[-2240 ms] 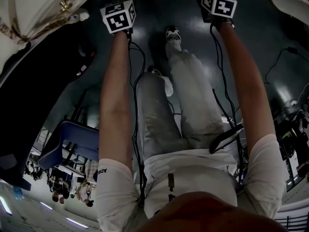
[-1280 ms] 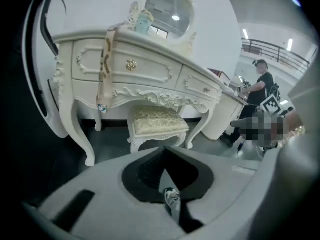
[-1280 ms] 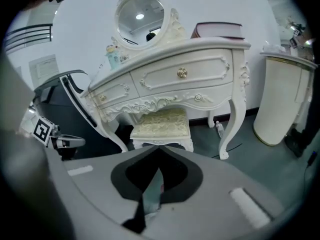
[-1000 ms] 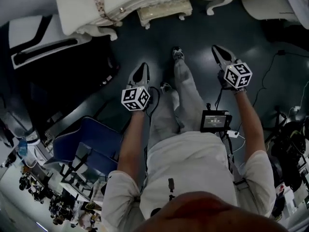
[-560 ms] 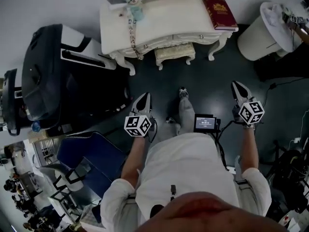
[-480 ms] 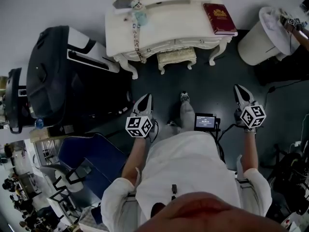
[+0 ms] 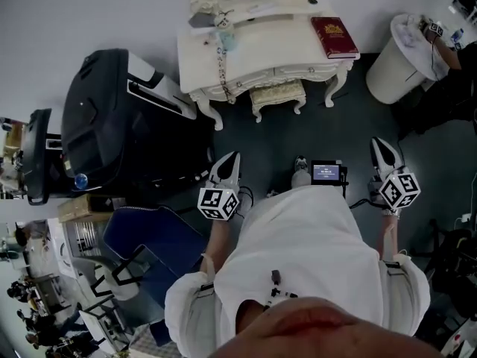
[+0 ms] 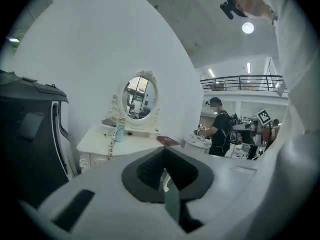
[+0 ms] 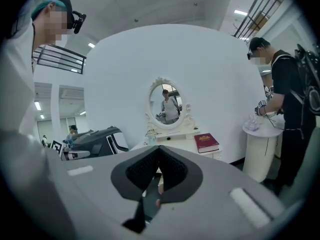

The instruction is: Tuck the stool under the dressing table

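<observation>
In the head view the cream stool [image 7: 278, 95] stands tucked between the legs of the white dressing table [image 7: 257, 54], with only its front part showing. Both grippers hang well short of it, in front of the person's body. My left gripper [image 7: 232, 156] is shut and empty, its marker cube [image 7: 218, 202] behind it. My right gripper [image 7: 379, 142] is shut and empty as well. In the left gripper view the shut left gripper [image 8: 165, 170] points at the dressing table [image 8: 100, 141]. The right gripper [image 9: 159, 170] points at the oval mirror [image 9: 167, 104].
A red book [image 7: 335, 37] lies on the tabletop's right end. A large black machine [image 7: 127, 125] stands left of the table, a blue chair [image 7: 145, 237] nearer me. A white round pedestal [image 7: 399, 51] with a person [image 9: 290, 109] beside it is at the right.
Both grippers have come away from the table and risen, staying shut. The view has pulled back and up, so the whole dressing table now shows with the stool under it.
</observation>
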### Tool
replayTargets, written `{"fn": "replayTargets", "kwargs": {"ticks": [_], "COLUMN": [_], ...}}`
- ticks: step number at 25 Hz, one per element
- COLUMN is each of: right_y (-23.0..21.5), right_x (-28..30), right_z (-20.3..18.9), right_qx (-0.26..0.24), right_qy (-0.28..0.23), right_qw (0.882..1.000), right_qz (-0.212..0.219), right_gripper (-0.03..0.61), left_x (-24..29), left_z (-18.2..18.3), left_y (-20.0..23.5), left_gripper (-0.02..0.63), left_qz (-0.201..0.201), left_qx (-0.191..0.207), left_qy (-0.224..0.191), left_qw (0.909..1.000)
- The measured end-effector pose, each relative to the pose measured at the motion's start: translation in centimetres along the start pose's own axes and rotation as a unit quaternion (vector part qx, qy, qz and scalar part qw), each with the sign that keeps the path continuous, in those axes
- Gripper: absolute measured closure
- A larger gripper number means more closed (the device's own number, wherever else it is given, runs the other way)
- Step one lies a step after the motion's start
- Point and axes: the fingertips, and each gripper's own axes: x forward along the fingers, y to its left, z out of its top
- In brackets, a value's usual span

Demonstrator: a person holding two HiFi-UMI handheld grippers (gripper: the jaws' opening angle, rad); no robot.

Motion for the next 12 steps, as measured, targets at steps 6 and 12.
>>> {"fn": "replayTargets", "kwargs": {"ticks": [6, 12], "right_y": [3.4, 6.5], "right_x": [1.1, 2.9], "right_z": [2.2, 1.7], "right_qx": [0.042, 0.06], "right_qy": [-0.036, -0.029], "right_qw": [0.996, 0.987], "right_qz": [0.071, 0.147], "right_gripper": [0.572, 0.572], "left_x": [0.1, 3.3], "left_z": [3.6, 3.9], "left_y": [-0.1, -6.1], "left_gripper": [0.606, 0.606], "left_qz": [0.035, 0.003], "left_qx": [-0.009, -0.017], "left_qy": [-0.054, -0.059], "left_qw": [0.9979, 0.9981]}}
